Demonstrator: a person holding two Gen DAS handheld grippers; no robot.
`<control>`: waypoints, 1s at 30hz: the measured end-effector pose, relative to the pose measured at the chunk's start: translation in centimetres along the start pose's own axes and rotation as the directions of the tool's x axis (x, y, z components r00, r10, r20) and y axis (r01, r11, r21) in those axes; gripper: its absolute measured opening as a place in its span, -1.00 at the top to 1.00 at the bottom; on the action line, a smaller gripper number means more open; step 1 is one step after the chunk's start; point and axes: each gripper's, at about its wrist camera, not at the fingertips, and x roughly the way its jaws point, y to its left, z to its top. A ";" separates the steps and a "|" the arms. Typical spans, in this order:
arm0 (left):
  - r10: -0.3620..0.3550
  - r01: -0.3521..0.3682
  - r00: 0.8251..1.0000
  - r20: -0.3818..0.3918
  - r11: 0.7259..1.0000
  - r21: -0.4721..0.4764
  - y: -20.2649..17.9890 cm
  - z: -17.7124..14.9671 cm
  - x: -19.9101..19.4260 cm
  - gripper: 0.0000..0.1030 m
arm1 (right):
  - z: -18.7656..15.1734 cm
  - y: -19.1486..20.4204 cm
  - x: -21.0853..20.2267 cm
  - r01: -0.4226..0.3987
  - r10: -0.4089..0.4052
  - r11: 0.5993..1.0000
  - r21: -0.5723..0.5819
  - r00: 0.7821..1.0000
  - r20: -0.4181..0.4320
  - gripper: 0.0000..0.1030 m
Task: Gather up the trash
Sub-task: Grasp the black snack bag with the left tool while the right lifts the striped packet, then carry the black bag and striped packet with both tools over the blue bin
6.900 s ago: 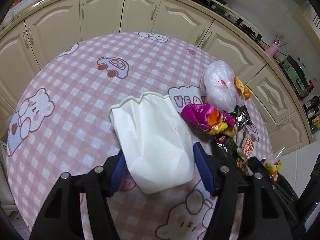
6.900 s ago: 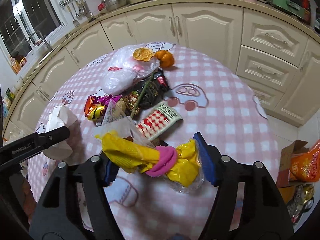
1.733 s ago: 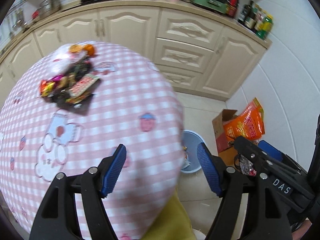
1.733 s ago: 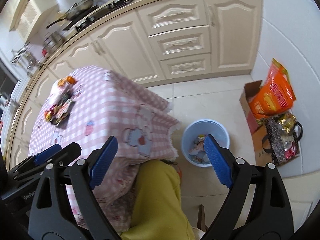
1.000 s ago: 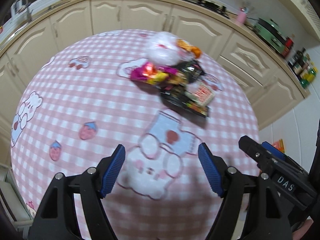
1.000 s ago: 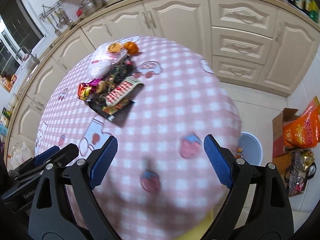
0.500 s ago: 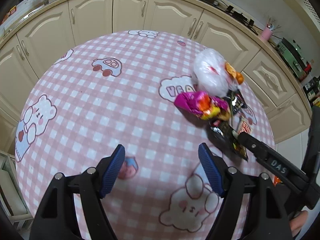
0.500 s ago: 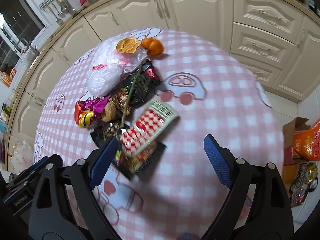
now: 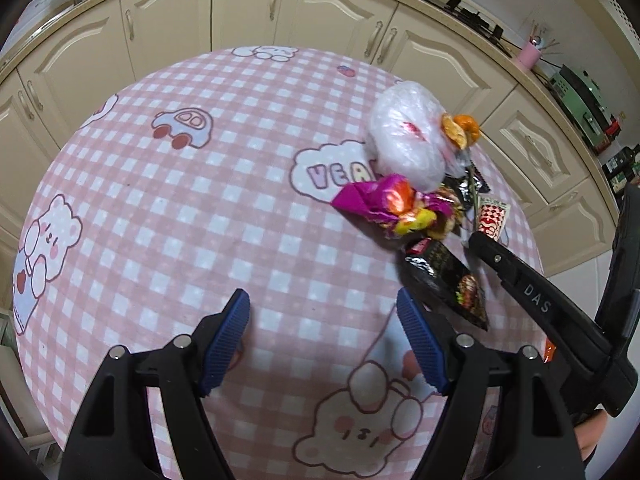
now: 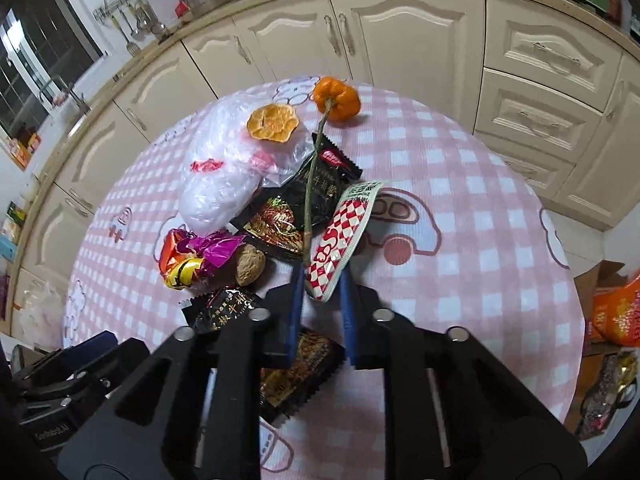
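A pile of trash lies on the round table with the pink checked cloth. My right gripper is shut on the near end of a red-and-white checked wrapper, which also shows in the left wrist view. Around it lie black snack packets, a purple and orange foil wrapper, a walnut, a clear plastic bag, orange peel and a small orange on a stem. My left gripper is open and empty over bare cloth, left of a black packet.
Cream kitchen cabinets curve behind the table. A cardboard box and orange bags sit on the floor at the right. The right gripper's arm reaches in at the right of the left wrist view.
Both grippers have come back over the table from the bin. My right gripper has dropped to the pile and shut on the red-and-white wrapper. My left gripper stays open.
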 end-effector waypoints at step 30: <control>0.107 -0.107 0.994 0.005 0.988 0.110 -9.8 0.0 3.8 0.52 | -3.6 -10.3 -6.2 -0.047 0.032 0.990 0.132 0.993 0.112 0.75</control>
